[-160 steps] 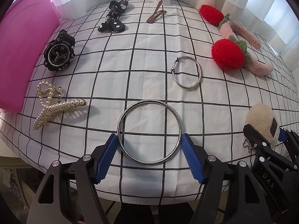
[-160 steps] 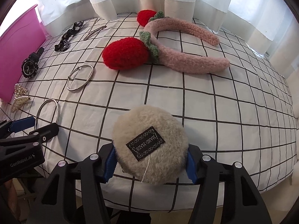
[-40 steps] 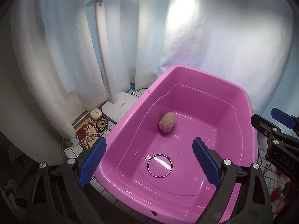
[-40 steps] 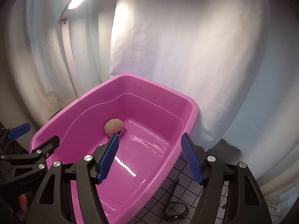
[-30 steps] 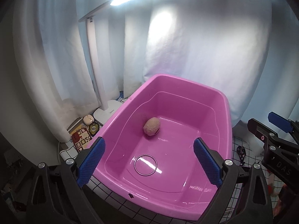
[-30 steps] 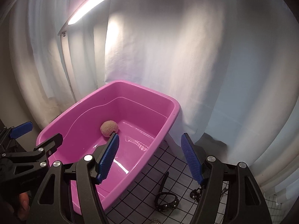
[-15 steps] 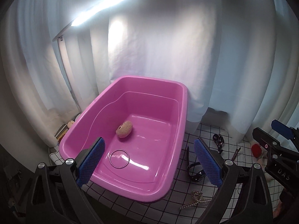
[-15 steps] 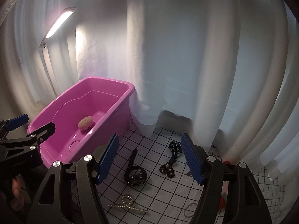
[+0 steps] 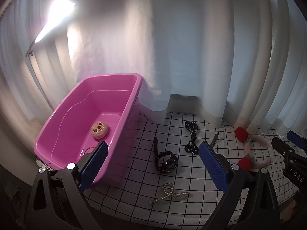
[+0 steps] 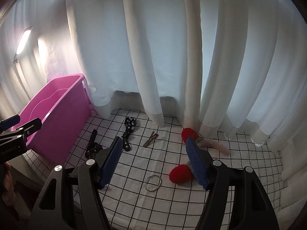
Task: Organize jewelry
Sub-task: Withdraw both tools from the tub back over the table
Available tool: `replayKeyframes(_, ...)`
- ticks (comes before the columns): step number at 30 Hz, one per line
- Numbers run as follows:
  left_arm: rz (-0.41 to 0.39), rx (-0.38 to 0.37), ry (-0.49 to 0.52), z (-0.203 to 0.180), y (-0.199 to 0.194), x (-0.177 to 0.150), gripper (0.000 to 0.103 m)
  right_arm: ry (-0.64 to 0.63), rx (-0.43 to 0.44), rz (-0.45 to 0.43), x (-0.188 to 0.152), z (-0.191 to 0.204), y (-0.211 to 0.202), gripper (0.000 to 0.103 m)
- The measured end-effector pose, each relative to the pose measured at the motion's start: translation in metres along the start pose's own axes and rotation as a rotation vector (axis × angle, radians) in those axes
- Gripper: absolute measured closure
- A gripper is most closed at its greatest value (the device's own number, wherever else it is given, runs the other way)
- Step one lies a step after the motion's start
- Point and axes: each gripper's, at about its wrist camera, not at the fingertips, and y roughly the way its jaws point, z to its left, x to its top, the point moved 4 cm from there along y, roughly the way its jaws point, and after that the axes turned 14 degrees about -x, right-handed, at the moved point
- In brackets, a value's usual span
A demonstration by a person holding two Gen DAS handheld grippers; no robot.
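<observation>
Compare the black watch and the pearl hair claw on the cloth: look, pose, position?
The black watch is dark and bulky, its strap curled into a loop with one end pointing away from the camera; the pearl hair claw is pale, slim and beaded, lying flat and stretched sideways. The watch sits farther from the left gripper; the claw lies nearer, between its fingers in view. Both rest on the checked cloth, outside the pink bin, ungrasped.
</observation>
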Motion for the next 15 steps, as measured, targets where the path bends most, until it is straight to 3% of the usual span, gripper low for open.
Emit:
replayKeyframes(8,0.076,-0.073,0.026,-0.050,0.032,-0.029,0.009,0.075,-0.068,0.069,-0.036,-0.069,0.015,0.037)
replayKeyframes(15,0.156,-0.087,0.012,-0.062,0.061,-0.079,0.009,0.112,-0.075,0.160,-0.075,-0.102,0.041,0.037)
